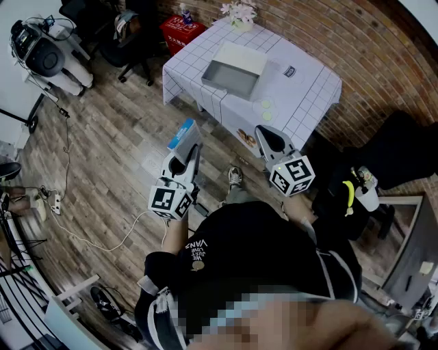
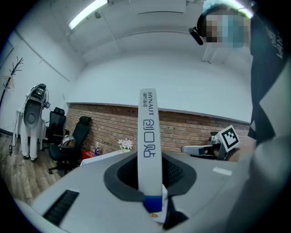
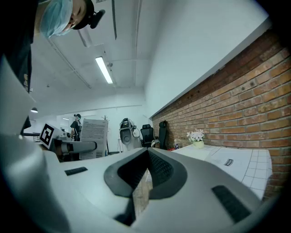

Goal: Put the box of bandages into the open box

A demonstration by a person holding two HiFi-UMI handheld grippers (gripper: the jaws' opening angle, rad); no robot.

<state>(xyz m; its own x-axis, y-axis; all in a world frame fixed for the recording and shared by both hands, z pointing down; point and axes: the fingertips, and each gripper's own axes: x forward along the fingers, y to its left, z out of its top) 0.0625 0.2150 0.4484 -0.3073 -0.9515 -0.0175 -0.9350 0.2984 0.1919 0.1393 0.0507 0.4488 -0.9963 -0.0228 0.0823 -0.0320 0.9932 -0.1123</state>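
The box of bandages (image 1: 184, 134), flat, white and blue, is clamped in my left gripper (image 1: 186, 147) and held above the wooden floor, short of the table. In the left gripper view the box (image 2: 149, 136) stands edge-on between the pads, with the left gripper (image 2: 152, 179) shut on its lower end. The open box (image 1: 231, 76), grey inside, lies on the white checked table (image 1: 311, 96) ahead. My right gripper (image 1: 263, 138) hovers by the table's near edge. In its own view the right gripper (image 3: 146, 169) is shut with nothing in it.
A flower pot (image 1: 239, 14) stands at the table's far end, and a red crate (image 1: 181, 31) on the floor beyond. Office chairs (image 1: 133, 41) and a white machine (image 1: 44, 55) stand at the left. A cable (image 1: 82, 239) runs over the floor. A brick wall (image 1: 356, 41) lies behind the table.
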